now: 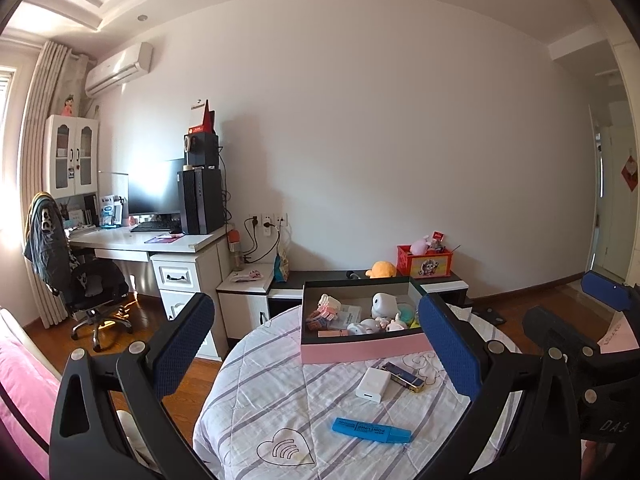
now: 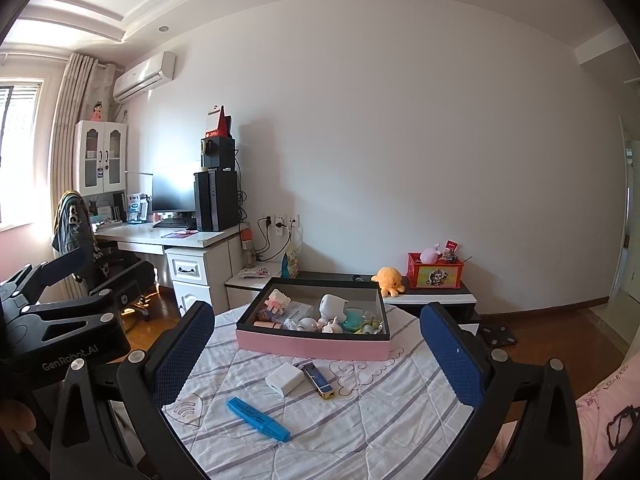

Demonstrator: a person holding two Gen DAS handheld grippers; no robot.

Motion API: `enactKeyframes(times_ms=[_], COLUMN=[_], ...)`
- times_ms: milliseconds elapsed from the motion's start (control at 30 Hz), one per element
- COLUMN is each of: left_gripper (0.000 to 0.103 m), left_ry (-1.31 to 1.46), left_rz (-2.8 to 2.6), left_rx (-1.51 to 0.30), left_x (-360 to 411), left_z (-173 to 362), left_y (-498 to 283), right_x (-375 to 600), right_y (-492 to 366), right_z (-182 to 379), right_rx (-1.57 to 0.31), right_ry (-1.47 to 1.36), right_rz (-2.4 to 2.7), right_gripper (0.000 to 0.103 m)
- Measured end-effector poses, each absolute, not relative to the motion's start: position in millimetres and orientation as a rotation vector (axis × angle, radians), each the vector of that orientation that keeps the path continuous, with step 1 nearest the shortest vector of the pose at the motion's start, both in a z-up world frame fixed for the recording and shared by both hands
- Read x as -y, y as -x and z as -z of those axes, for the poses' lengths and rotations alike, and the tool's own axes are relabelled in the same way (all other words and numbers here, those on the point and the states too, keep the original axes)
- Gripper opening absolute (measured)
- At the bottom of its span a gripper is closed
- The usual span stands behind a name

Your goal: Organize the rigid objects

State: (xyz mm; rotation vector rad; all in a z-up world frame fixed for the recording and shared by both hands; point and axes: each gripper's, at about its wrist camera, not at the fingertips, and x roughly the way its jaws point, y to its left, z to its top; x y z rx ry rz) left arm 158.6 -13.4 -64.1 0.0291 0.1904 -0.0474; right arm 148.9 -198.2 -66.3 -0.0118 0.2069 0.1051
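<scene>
Blue highlighter [image 1: 371,430], white charger [image 1: 373,384], lighter [image 1: 403,376] lie between the spread, empty left tongs [image 1: 320,352]; right tongs [image 2: 320,356] likewise; pink box [image 1: 362,346] beyond.

"GenRobot.AI" on the left claw [image 2: 60,268]

This is a bedroom in a home. A quilt-covered bed [image 1: 280,392] fills the foreground, with a white computer desk [image 1: 160,242], monitor [image 1: 154,190] and office chair [image 1: 80,280] by a curtained window [image 2: 20,152]. An air conditioner [image 1: 120,68] hangs on the wall, and a low cabinet [image 2: 432,298] holds an orange plush toy [image 2: 388,278] and a red toy box [image 2: 436,272].
</scene>
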Motion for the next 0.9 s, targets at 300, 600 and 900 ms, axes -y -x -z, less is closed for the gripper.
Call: enactKeyframes(times_ms=[300,600,900], left_gripper=[0.103,0.103,0.103], left_ry=[-0.032,-0.065,-0.073], left_rz=[0.101,0.127,0.123], left_rx=[-0.397,-0.611,-0.791], left_x=[40.1,77.4,91.3], left_z=[119.3,193.3,254.7], left_y=[-203.5,-239.0,-271.3], right_x=[220.7,260.7,271.9], right_y=[-176.9,-217.1,-237.7], right_z=[93.8,147.8,179.4], right_rx=[-0.291,-0.449,-0.536], right_ry=[-0.012,-0.061,-0.081], right_rz=[-0.059,0.010,0.008], right_gripper=[0.103,0.103,0.103])
